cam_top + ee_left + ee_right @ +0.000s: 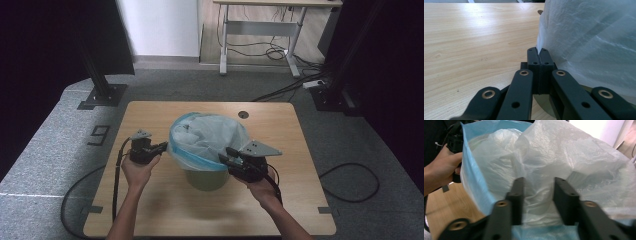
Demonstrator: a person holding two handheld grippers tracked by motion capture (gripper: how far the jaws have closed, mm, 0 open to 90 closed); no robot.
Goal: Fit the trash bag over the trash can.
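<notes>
- The work in hand looks like fitting a thin plastic bag (207, 137) into a small green bin (205, 179) that stands near the middle of the wooden table (150, 210).
- What seems done: the bag already sits in the bin, and its pale blue edge (192, 157) is folded out over the rim on the side near the person.
- What seems left: much of the whitish film is puffed up above the bin like a dome, so I judge it must be pushed down inside and the edge pulled even all around.
- The left gripper (162, 146) is at the left side of the bin. In the left gripper view its jaws are fully closed, and a fold of the white film (539, 48) comes out from between their tips, so it pinches the bag there.
- The right gripper (229, 156) is at the right side of the rim. In the right gripper view its jaws stand partly apart, with the bag (564, 157) just in front of them and between them; the picture is blurred, and I see no pad pressing on the film.
- My judgement: the task is about in the middle, with one side held and the other side not yet gripped.
</notes>
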